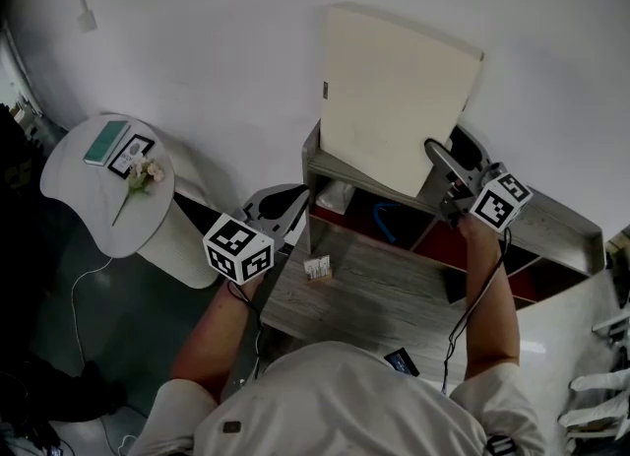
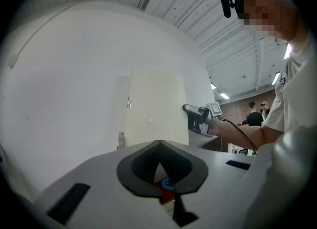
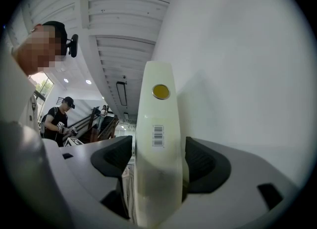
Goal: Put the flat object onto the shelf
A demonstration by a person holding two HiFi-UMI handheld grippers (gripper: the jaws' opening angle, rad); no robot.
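Right gripper (image 3: 158, 162) jaws apart, flat object (image 3: 156, 119) between

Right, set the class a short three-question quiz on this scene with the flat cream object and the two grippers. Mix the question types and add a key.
1. True or false: the flat cream object lies face down inside the shelf.
2. What stands between the right gripper's jaws? A nothing; B the flat cream object's edge; C a flower.
3. Fill in: the left gripper's jaws are ___.
Key: 1 false, it stands on edge on top of the shelf. 2 B, though the pads do not seem to press on it. 3 shut, with nothing held.
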